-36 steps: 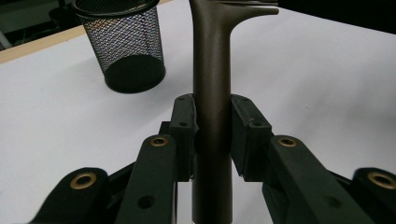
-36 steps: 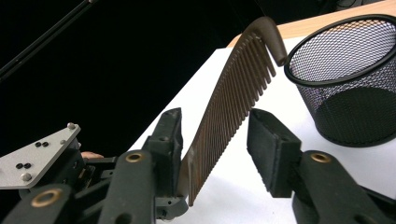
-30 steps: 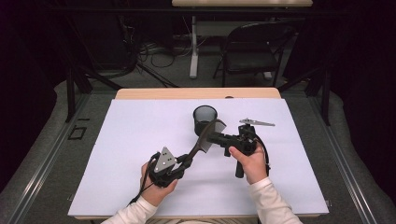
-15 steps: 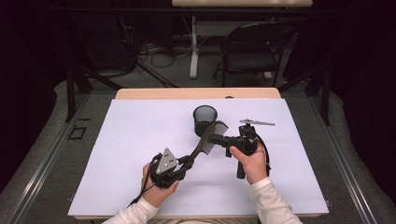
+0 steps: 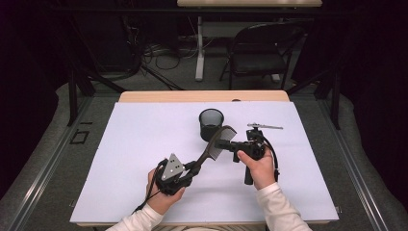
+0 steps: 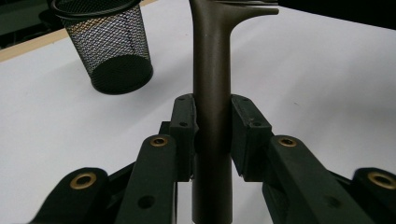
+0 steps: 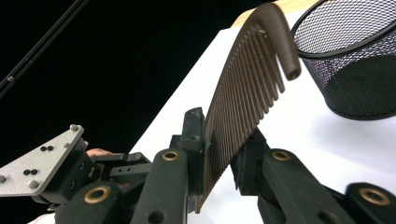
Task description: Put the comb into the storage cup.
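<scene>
Comb handle clamped in left gripper, right gripper just closing on its teeth, white counter, mesh cup, dark room, chair behind.

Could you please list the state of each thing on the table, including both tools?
Comb: lifted off the table, held at both ends.
Left tool: shut on the comb's handle.
Right tool: its jaws have just been closing, now shut on the comb's teeth.
Mesh cup: upright, looks empty.
Metal clip: lying flat, untouched.
</scene>
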`<action>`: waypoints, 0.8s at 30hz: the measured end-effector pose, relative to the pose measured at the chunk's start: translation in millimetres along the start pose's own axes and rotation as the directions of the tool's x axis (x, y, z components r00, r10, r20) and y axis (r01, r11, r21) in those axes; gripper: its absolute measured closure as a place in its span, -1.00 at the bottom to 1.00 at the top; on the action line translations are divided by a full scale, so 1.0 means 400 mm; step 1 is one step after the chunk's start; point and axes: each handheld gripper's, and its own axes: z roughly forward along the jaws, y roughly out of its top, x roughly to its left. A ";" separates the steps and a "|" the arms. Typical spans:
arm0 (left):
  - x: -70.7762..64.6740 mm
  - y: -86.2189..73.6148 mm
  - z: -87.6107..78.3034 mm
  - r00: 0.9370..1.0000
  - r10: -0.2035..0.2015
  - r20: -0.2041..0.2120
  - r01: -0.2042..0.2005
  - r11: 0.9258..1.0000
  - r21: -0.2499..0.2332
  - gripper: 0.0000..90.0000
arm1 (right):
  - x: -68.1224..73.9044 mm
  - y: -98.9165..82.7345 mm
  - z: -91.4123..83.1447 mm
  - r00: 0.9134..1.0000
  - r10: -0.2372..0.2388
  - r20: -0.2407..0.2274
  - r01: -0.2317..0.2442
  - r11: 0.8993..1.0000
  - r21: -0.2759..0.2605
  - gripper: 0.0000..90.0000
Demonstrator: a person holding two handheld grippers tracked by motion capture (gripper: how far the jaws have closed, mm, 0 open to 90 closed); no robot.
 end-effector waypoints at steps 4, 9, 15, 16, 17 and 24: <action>-0.001 0.000 0.000 1.000 0.001 0.001 -0.001 1.000 0.001 0.61 | -0.002 -0.001 0.000 1.000 0.012 -0.001 -0.012 1.000 0.005 0.78; -0.001 0.000 0.001 1.000 0.001 0.002 -0.001 1.000 0.001 0.61 | -0.005 -0.001 0.001 1.000 0.028 -0.003 -0.028 1.000 0.012 0.82; -0.001 -0.001 0.001 1.000 0.000 0.000 0.000 1.000 0.001 0.61 | -0.008 -0.002 0.001 0.999 0.045 -0.012 -0.045 0.999 0.016 0.86; -0.002 -0.001 0.001 1.000 0.001 0.001 -0.001 1.000 0.001 0.61 | -0.009 -0.002 0.001 0.999 0.047 -0.013 -0.047 0.999 0.016 0.86; -0.002 -0.001 0.001 1.000 0.000 0.001 0.000 1.000 0.001 0.61 | -0.010 -0.001 0.001 0.999 0.050 -0.013 -0.050 0.999 0.018 0.87; -0.002 -0.001 0.002 1.000 0.001 0.001 -0.001 1.000 0.002 0.61 | -0.014 -0.002 0.001 0.997 0.069 -0.028 -0.068 0.997 0.024 0.89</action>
